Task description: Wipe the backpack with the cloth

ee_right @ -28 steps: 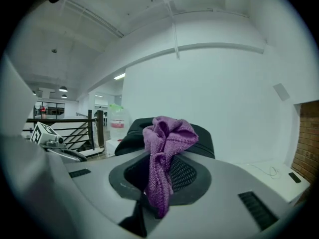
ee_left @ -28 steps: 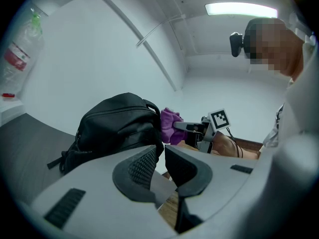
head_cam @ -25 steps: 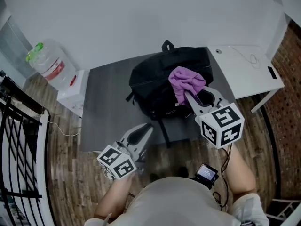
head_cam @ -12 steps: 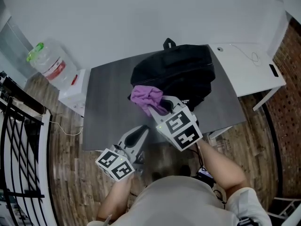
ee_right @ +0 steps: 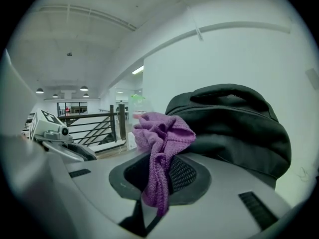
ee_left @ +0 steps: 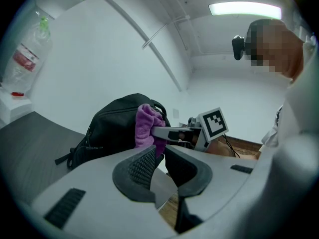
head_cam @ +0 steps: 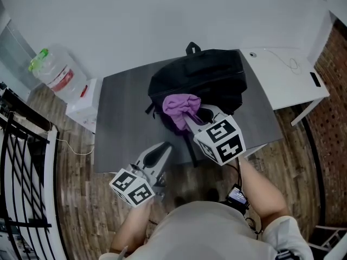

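The right gripper (head_cam: 191,121) is pinching a purple cloth (head_cam: 181,106) between its jaws. In the right gripper view the two pads are closing on a twisted strip of the cloth (ee_right: 162,133), with a short tail hanging down below the grip and the larger bunched part standing up past the tips of the right gripper (ee_right: 160,179). That bunch is pressing against the near left side of a black backpack (head_cam: 211,77), which is lying on a dark grey table (head_cam: 122,118) with its carry handle pointing toward the wall. In the right gripper view the backpack (ee_right: 234,123) is filling the space just behind and to the right of the cloth.

The left gripper (head_cam: 162,151) is hovering low at the near edge of the table, well apart from the backpack. Its jaws are standing slightly apart with only a narrow gap, and nothing is sitting between them (ee_left: 158,166). Its view is looking toward the backpack (ee_left: 112,128) and the cloth (ee_left: 146,126).

A white table (head_cam: 282,80) is standing just right of the grey one. A large water bottle (head_cam: 54,72) is sitting to the left, and a black railing (head_cam: 16,161) is running along the far left.
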`<state>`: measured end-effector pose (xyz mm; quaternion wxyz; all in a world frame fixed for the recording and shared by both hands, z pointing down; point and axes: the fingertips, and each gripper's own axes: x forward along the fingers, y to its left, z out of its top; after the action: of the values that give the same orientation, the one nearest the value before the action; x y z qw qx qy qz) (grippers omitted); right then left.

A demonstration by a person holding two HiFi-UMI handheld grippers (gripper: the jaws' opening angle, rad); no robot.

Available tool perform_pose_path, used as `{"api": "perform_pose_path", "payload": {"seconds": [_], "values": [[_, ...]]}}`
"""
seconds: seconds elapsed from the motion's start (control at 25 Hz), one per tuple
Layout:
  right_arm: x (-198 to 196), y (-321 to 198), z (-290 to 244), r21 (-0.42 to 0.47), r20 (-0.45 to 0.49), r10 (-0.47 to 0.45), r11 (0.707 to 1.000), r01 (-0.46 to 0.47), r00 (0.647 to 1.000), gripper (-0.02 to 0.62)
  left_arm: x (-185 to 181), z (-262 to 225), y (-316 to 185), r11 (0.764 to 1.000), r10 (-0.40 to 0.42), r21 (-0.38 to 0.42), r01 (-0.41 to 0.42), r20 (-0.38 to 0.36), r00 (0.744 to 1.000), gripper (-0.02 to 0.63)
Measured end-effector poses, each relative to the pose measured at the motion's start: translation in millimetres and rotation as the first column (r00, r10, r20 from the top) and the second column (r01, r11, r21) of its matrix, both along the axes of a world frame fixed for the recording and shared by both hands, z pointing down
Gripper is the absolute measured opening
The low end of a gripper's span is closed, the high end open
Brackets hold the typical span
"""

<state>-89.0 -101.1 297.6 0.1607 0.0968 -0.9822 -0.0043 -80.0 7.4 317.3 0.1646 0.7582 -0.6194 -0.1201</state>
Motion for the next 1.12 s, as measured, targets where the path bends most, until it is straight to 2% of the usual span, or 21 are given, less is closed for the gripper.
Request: {"api": "perform_pose_path", "payload": {"seconds": [0.32, 0.84, 1.12], "values": [[20, -26, -4, -0.023, 0.017, 0.056, 0.998, -0.055, 0.998, 0.078, 12, 2, -9, 1.000, 0.030, -0.008, -0.030, 0.000, 1.000, 0.057], [36, -53, -4, -0.026, 0.027, 0.109, 0.994, -0.108, 0.994, 0.078, 16, 7, -15, 0.999, 0.036, -0.020, -0.036, 0.000, 0.999, 0.057], [51, -77, 1, -0.034, 0.023, 0.178, 0.984, -0.177, 0.984, 0.078, 17, 7, -18, 0.999, 0.039, -0.022, -0.039, 0.005, 0.999, 0.057]]}}
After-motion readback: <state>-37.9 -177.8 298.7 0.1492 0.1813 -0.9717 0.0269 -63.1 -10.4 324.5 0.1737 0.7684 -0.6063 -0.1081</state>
